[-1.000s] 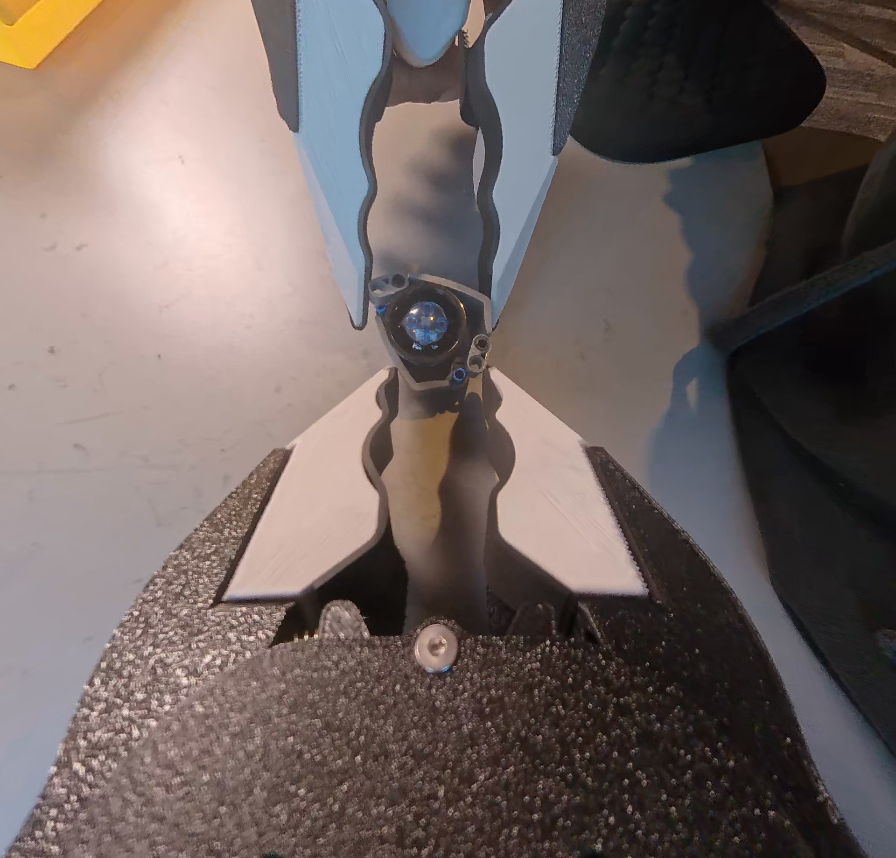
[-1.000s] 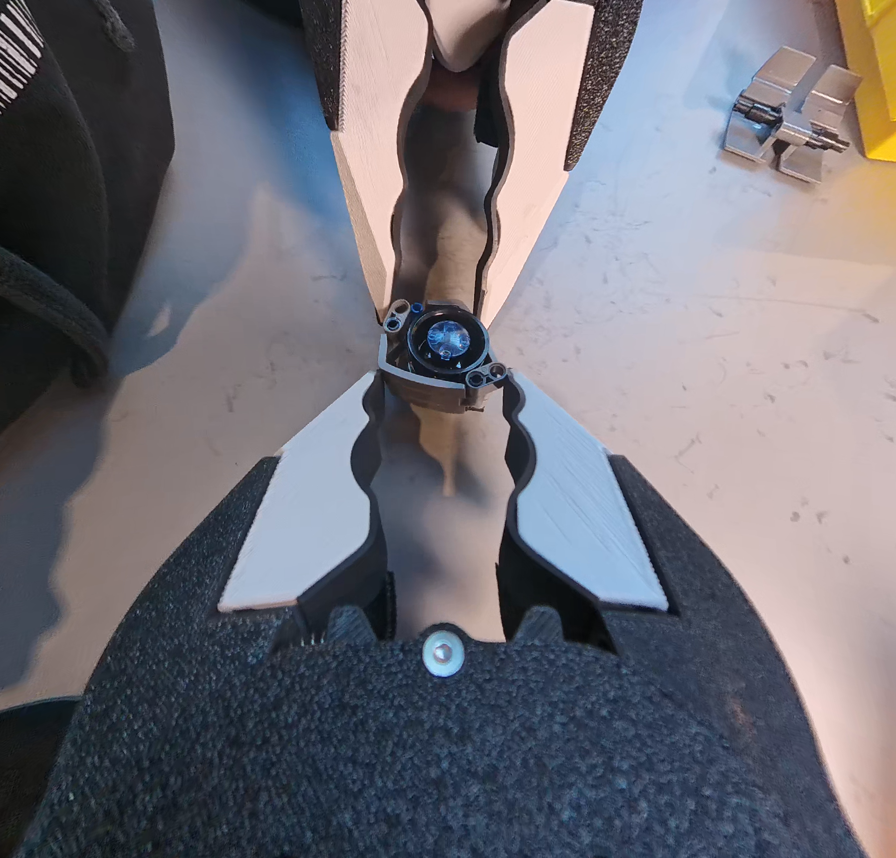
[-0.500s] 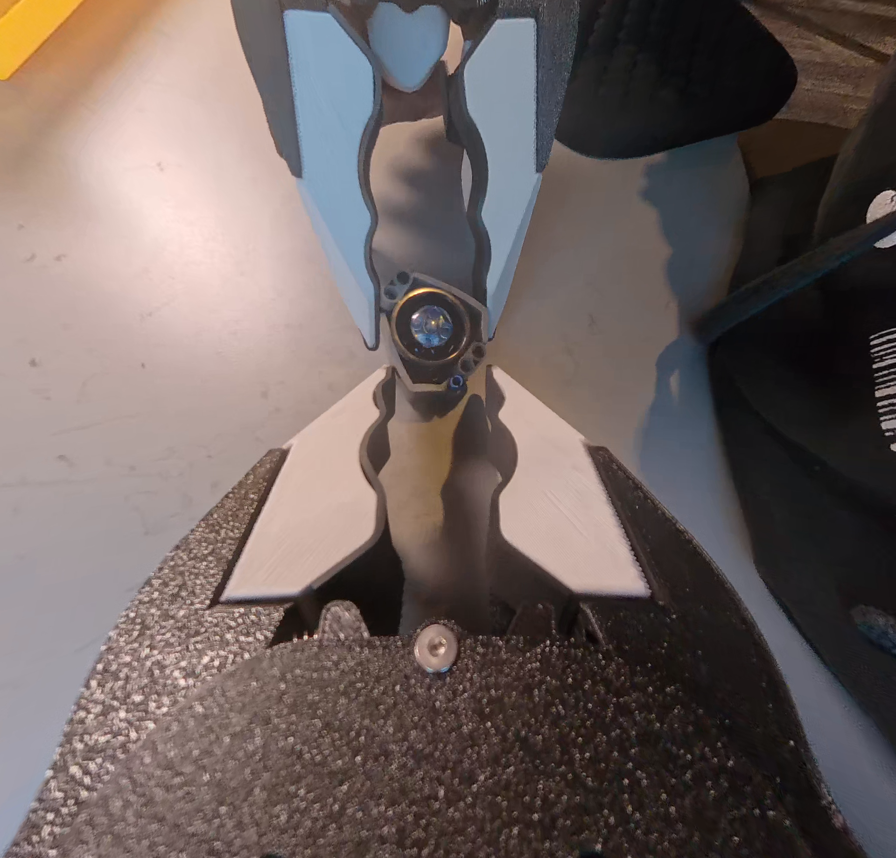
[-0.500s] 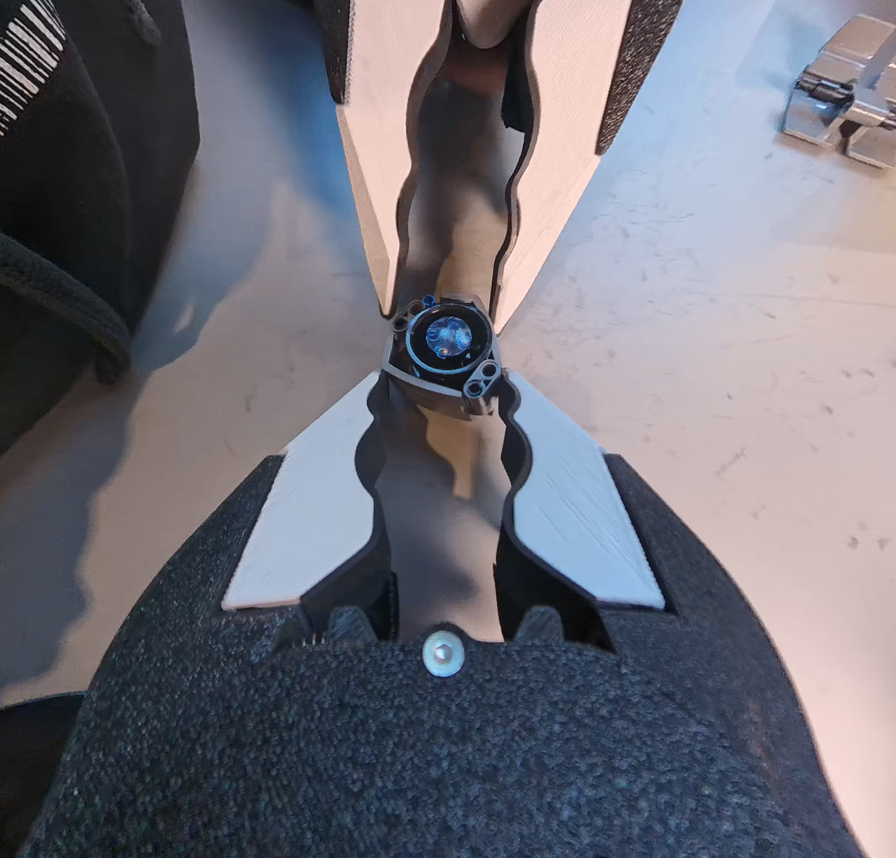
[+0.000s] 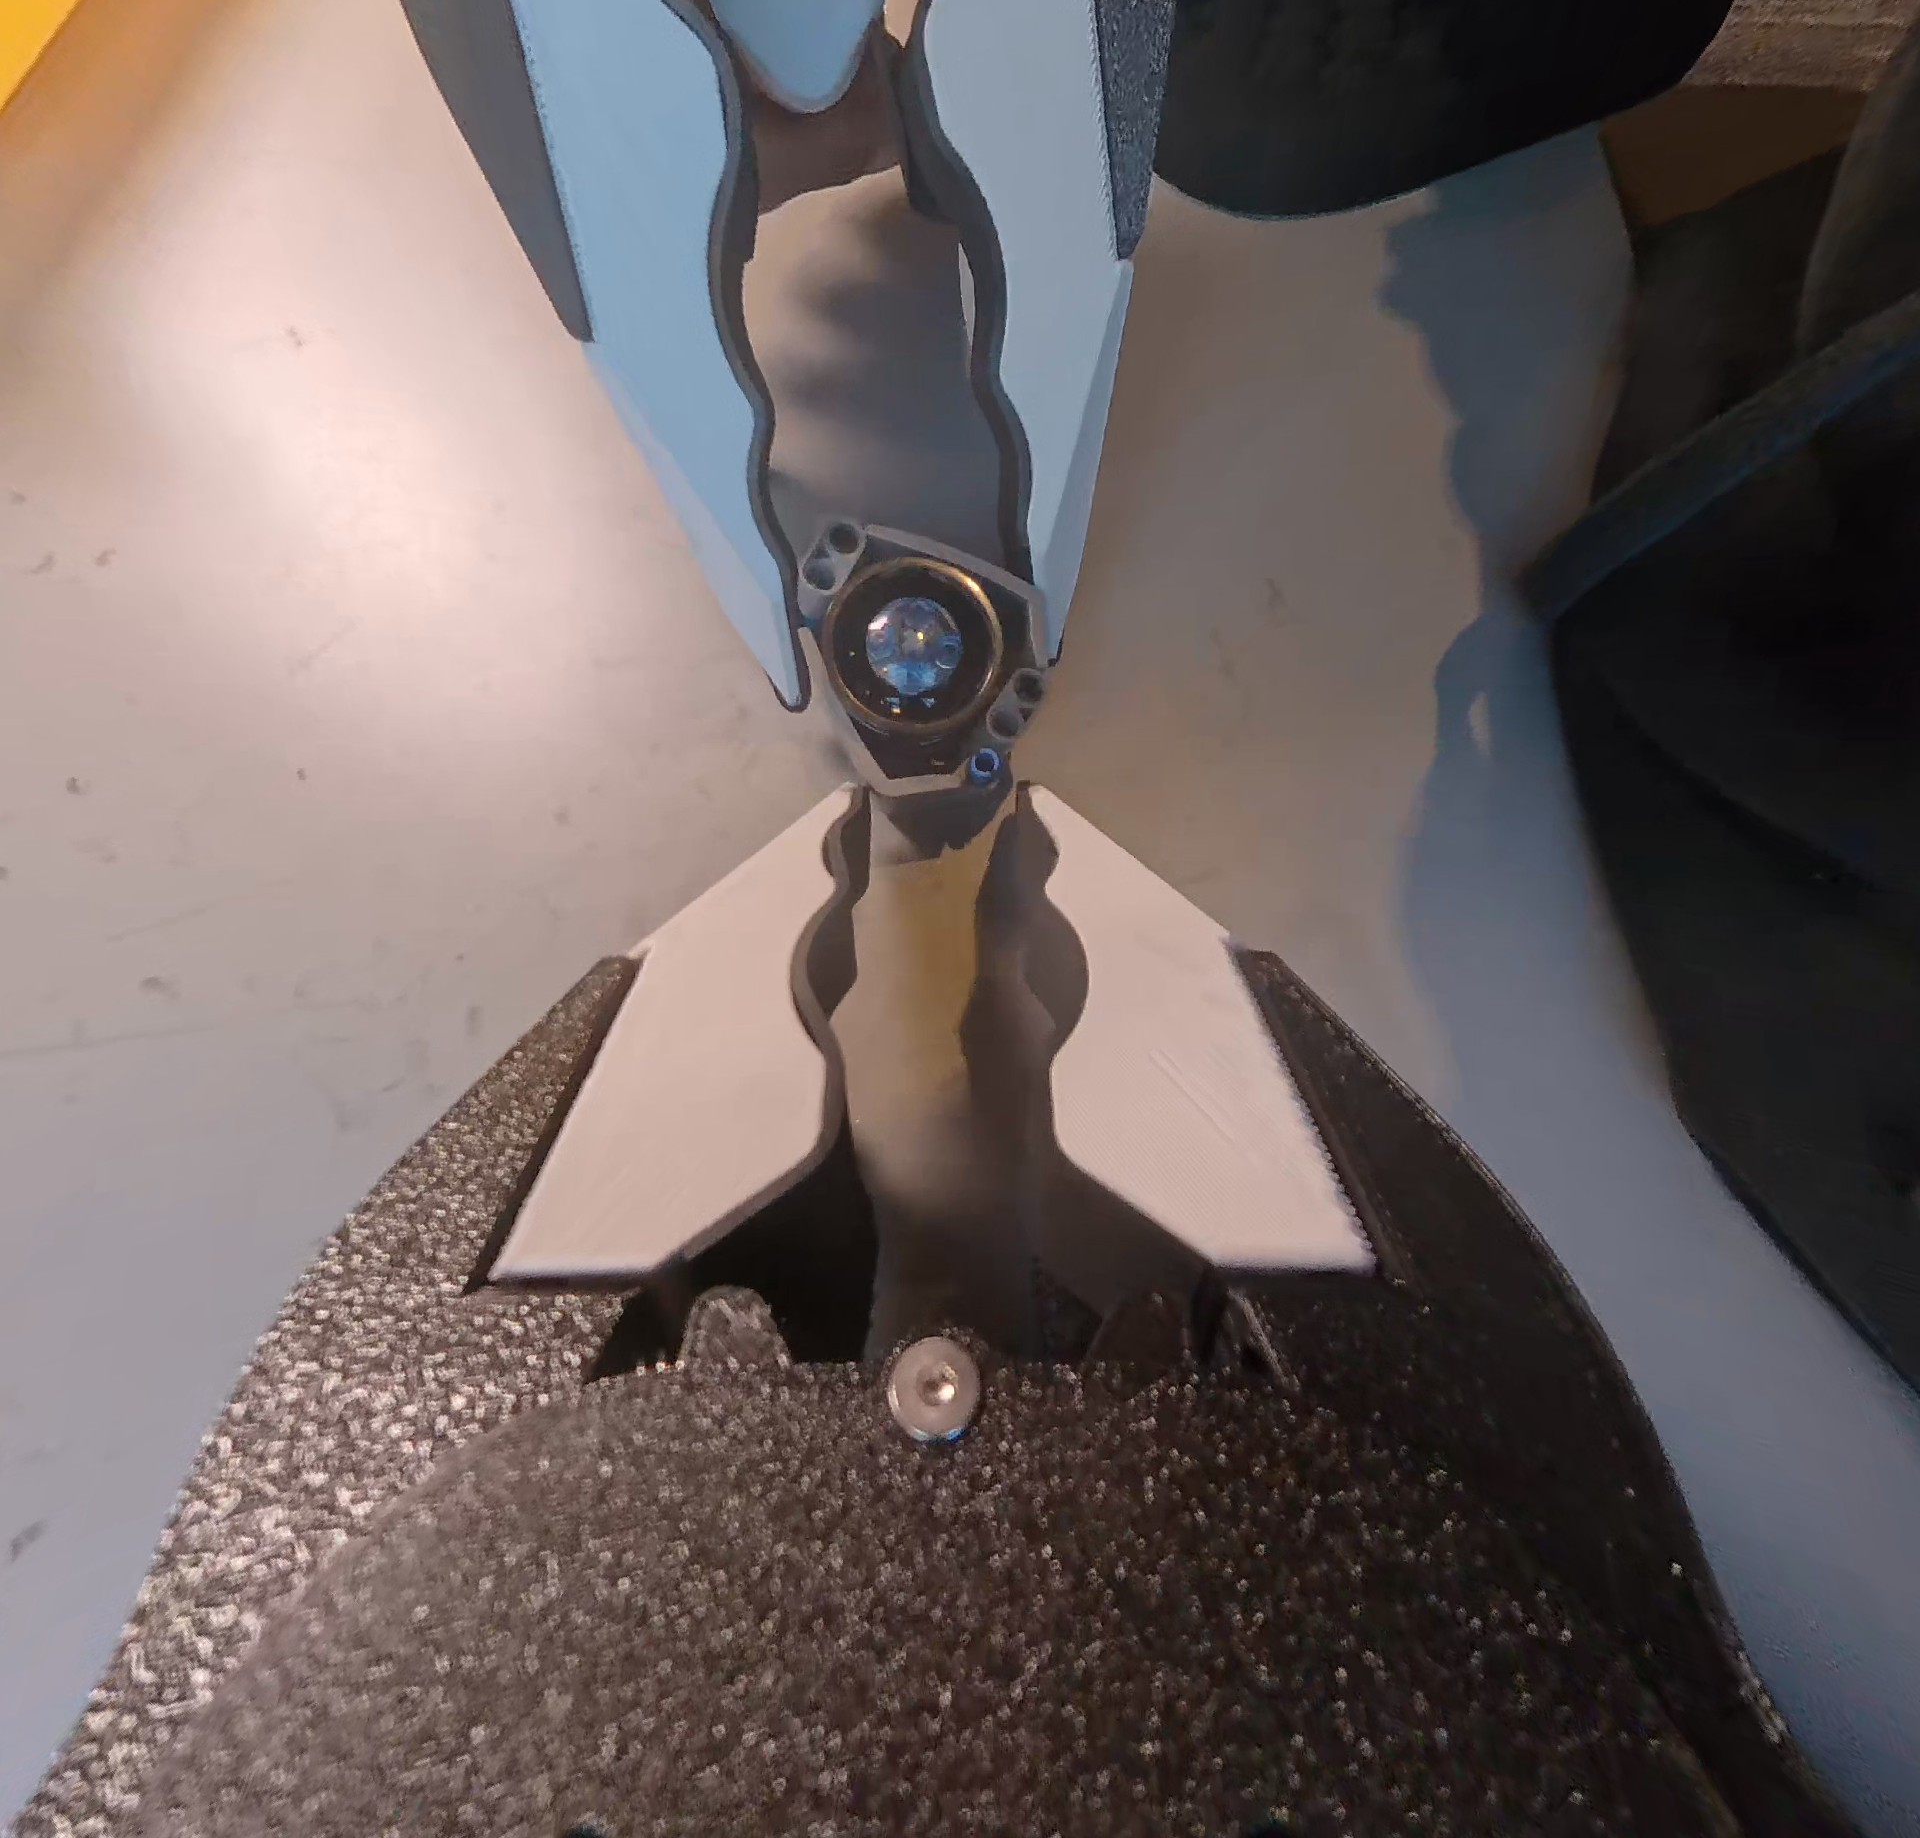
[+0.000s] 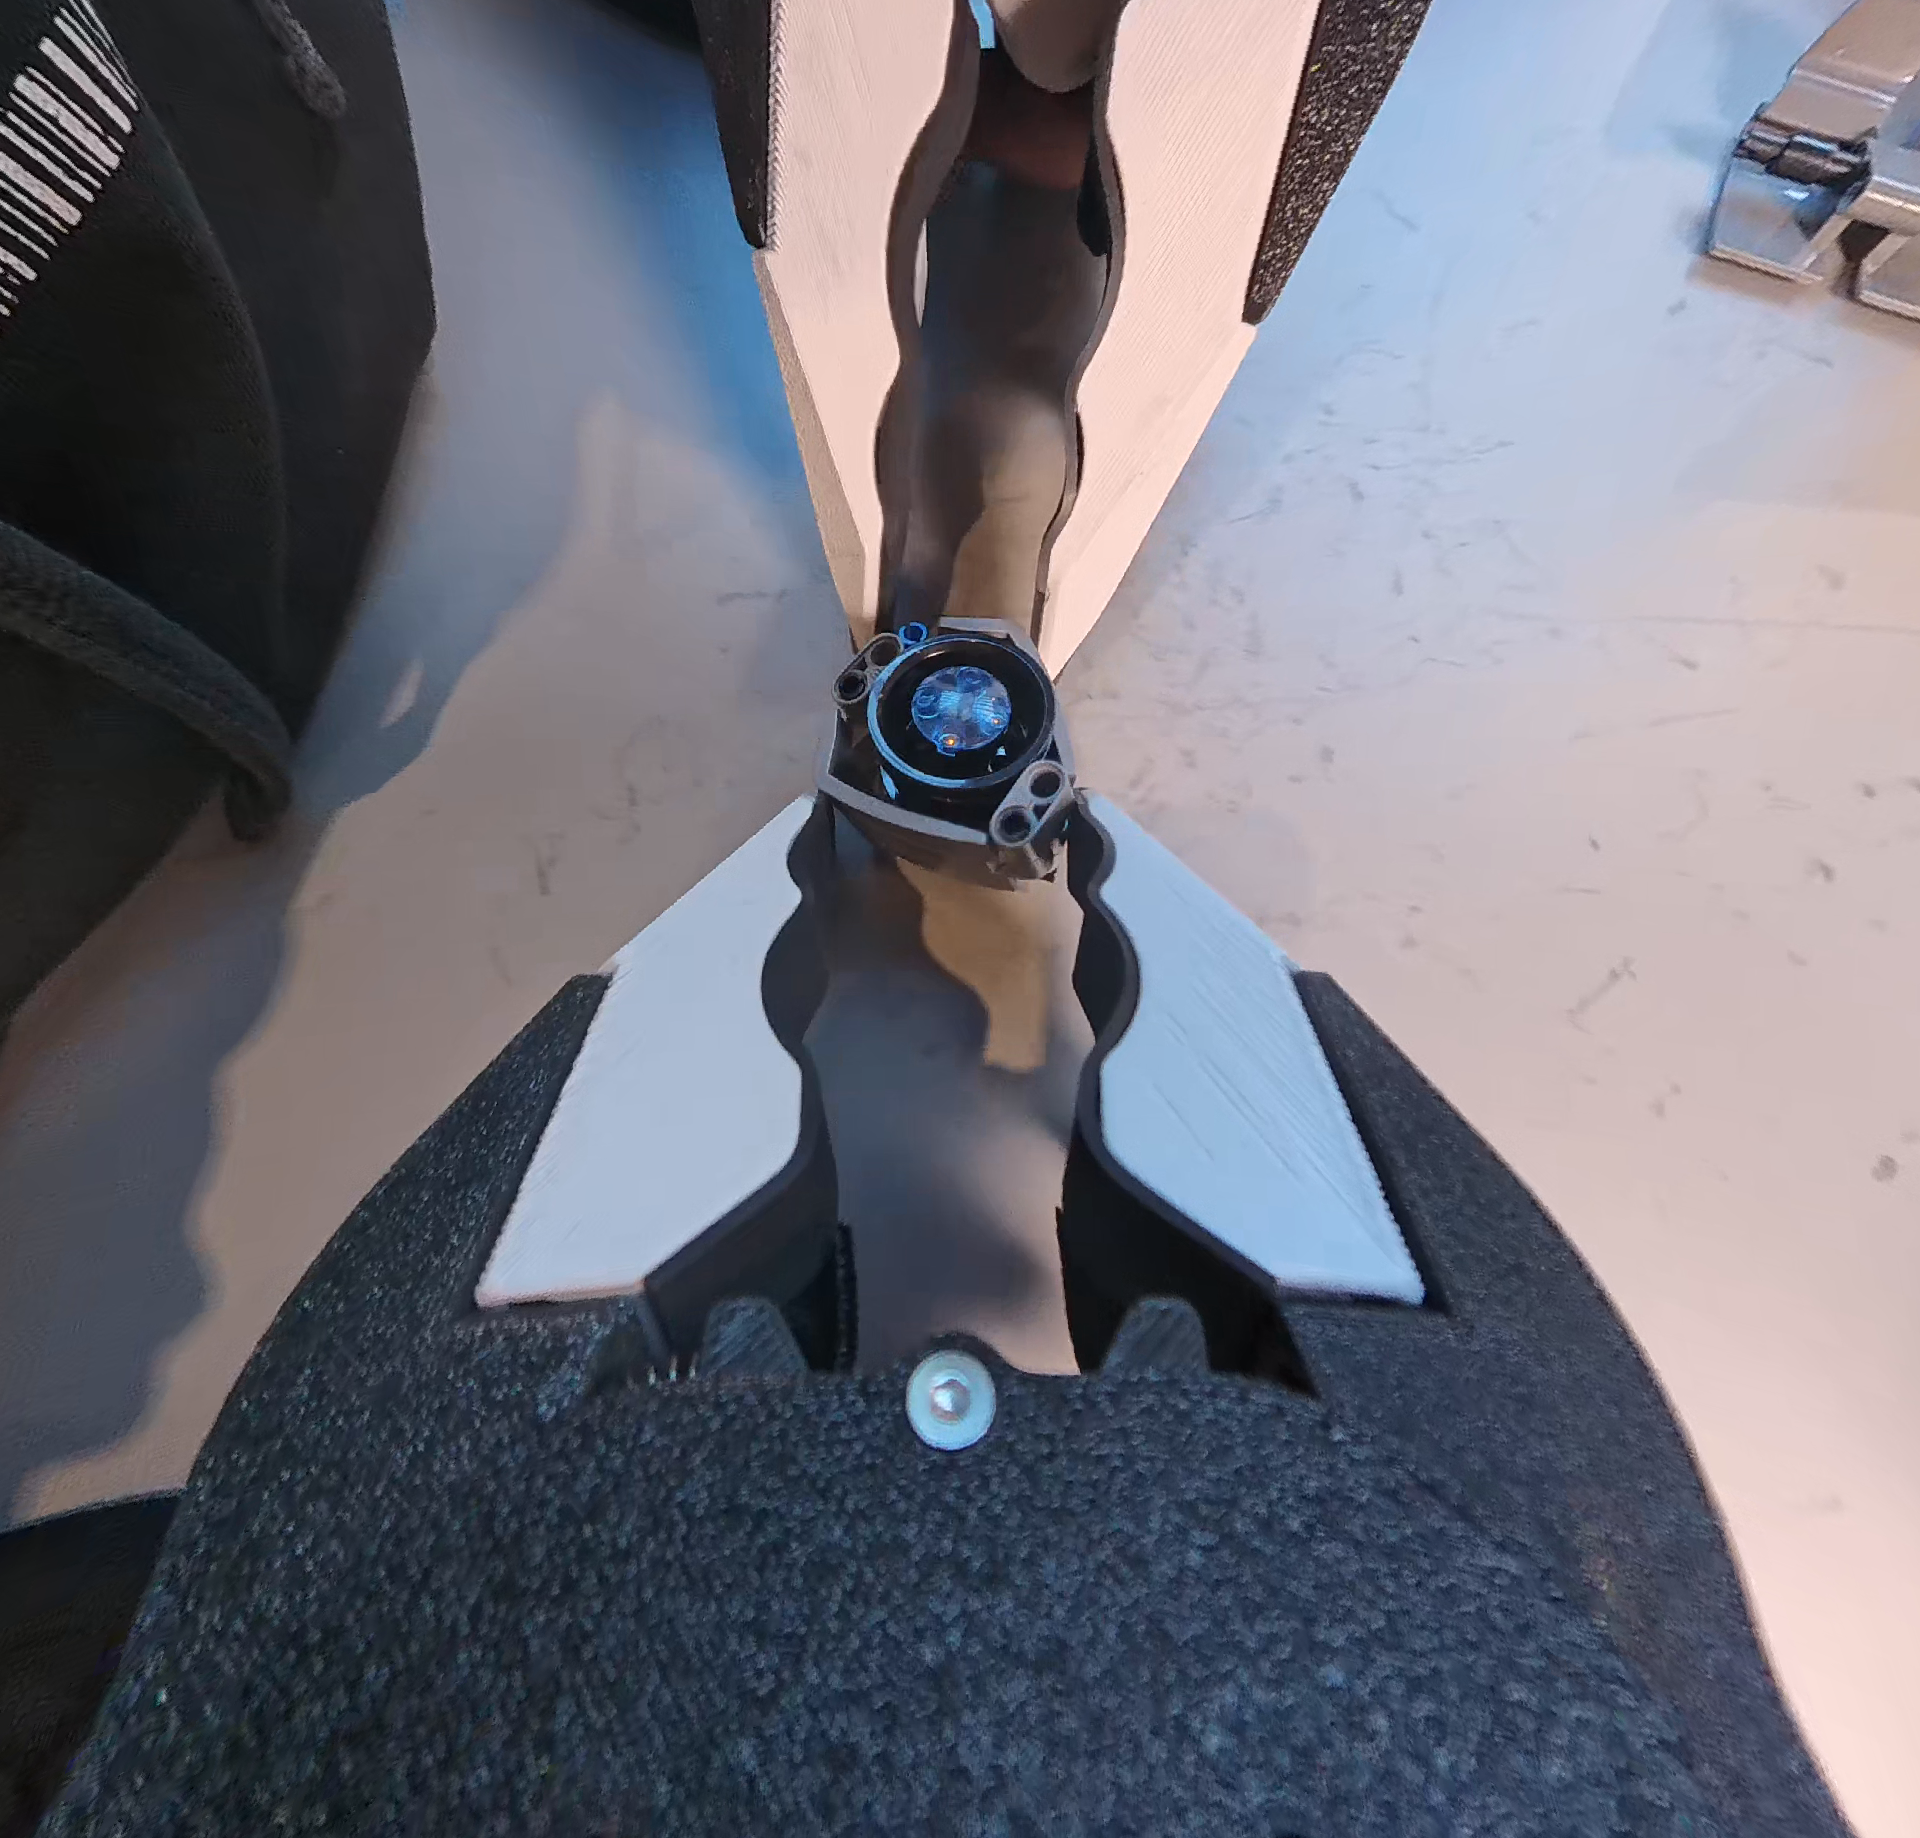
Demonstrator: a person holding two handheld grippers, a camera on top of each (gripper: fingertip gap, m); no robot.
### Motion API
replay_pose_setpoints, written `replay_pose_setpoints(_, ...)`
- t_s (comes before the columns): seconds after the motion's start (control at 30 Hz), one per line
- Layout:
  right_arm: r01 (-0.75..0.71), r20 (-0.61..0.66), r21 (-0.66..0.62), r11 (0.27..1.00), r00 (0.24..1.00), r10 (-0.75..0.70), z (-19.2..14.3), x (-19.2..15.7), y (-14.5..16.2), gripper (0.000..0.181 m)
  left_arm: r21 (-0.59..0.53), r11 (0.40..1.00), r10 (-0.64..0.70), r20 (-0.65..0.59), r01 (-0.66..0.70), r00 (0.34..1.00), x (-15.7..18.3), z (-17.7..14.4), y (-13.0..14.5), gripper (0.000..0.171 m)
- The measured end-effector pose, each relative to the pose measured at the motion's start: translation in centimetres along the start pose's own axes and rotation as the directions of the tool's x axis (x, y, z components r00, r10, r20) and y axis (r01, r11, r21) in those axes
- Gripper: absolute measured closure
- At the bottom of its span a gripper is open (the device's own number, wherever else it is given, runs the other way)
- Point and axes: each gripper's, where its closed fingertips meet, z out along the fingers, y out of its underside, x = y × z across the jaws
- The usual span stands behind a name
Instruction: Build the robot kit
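Note:
A small grey housing with a round black lens [image 5: 914, 645] hangs above the pale table [image 5: 312, 645], held from two sides. My left gripper [image 5: 940, 806] is shut on its near end. My right gripper [image 5: 920, 666] reaches in from the top of the left wrist view, its fingertips flanking the housing. In the right wrist view the housing [image 6: 951, 728] sits between my right gripper [image 6: 945, 817], shut on it from below, and my left gripper [image 6: 956, 614], which comes in from the top. A gloved fingertip [image 5: 790, 12] shows behind the far gripper.
A black garment [image 6: 156, 386] lies at the left of the right wrist view and also shows in the left wrist view [image 5: 1766, 749]. A shiny metal clamp [image 6: 1829, 178] lies at the upper right. A black mesh pad [image 5: 1455, 53] and a yellow bin edge [image 5: 31, 12] sit far back. The grippers are tip to tip, or close to it.
Both grippers stay shut on the housing. The housing has turned slightly, and the two grippers look closer together. The metal clamp has slid toward the right edge of the right wrist view.

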Motion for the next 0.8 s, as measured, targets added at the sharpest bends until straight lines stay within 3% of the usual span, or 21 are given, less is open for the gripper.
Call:
replay_pose_setpoints(0.27,-0.022,0.016,-0.003,1.000,1.000,0.022,0.04,0.10,-0.03,0.138,0.017,1.000,-0.026,0.009,0.026,1.000,-0.25,-0.02,-0.35,0.130)
replay_pose_setpoints(0.57,-0.038,0.008,-0.014,0.999,0.999,0.038,0.14,0.08,-0.03,0.135,0.010,0.999,-0.039,0.047,0.039,0.998,-0.23,0.60,-0.68,0.137)
replay_pose_setpoints(0.8,-0.082,-0.094,0.015,0.997,0.992,0.083,-0.58,0.96,0.04,0.127,0.005,0.997,-0.071,0.071,0.071,0.995,-0.45,0.56,-0.51,0.139)
